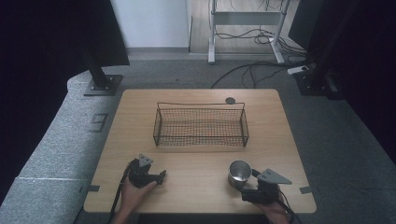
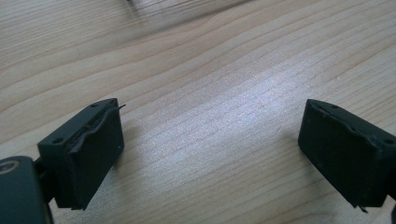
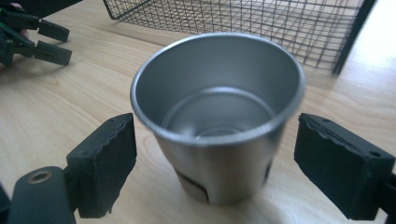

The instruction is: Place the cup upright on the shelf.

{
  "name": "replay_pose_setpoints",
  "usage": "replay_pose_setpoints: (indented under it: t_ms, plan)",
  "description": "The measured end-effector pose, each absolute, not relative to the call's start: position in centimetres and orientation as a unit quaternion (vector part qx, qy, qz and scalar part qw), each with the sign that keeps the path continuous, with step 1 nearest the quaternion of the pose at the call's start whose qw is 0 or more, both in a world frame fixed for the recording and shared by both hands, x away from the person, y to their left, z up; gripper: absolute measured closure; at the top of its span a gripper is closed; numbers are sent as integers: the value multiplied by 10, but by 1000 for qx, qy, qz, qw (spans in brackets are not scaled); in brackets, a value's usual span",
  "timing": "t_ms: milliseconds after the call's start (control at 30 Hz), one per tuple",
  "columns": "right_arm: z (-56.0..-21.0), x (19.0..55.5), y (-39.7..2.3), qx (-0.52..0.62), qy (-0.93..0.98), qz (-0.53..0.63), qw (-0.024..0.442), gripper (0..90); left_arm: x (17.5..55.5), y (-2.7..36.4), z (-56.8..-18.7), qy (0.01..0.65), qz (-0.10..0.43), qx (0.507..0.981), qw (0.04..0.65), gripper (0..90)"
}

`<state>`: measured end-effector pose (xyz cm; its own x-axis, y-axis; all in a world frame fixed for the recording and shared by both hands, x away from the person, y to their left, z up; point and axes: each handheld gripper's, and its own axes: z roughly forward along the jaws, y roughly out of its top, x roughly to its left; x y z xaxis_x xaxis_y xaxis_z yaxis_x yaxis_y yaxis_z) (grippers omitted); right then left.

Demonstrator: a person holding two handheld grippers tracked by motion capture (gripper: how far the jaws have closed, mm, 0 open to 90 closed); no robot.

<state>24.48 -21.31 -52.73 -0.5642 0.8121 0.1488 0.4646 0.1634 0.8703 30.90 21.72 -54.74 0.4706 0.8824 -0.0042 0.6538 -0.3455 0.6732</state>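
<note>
A steel cup [image 1: 239,173] stands upright and empty on the wooden table [image 1: 196,161], near the front right. My right gripper [image 1: 248,183] sits just behind it, open, with the cup [image 3: 218,116] between its two jaws and a gap on each side. A black wire basket [image 1: 201,124] rests empty at the table's middle. My left gripper [image 1: 161,176] lies at the front left, held by a hand, open over bare wood [image 2: 210,135] with nothing between its jaws.
A small dark round disc [image 1: 229,100] lies at the table's far edge behind the basket. The basket's near wall [image 3: 243,18] stands just beyond the cup. Cables [image 1: 252,70] and stand bases lie on the floor past the table.
</note>
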Motion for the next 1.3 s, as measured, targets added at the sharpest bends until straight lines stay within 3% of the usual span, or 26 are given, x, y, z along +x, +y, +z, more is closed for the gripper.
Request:
replay_pose_setpoints:
  t_ms: [433,667,1300]
  plan:
    - [-533,266,-193,433,745,471,188,118,309,217,-547,480,184,799,311,67]
    - [-534,267,-191,432,745,468,201,164,309,217,-547,480,184,799,310,67]
    - [-528,265,-197,427,737,476,218,178,309,217,-547,480,184,799,311,67]
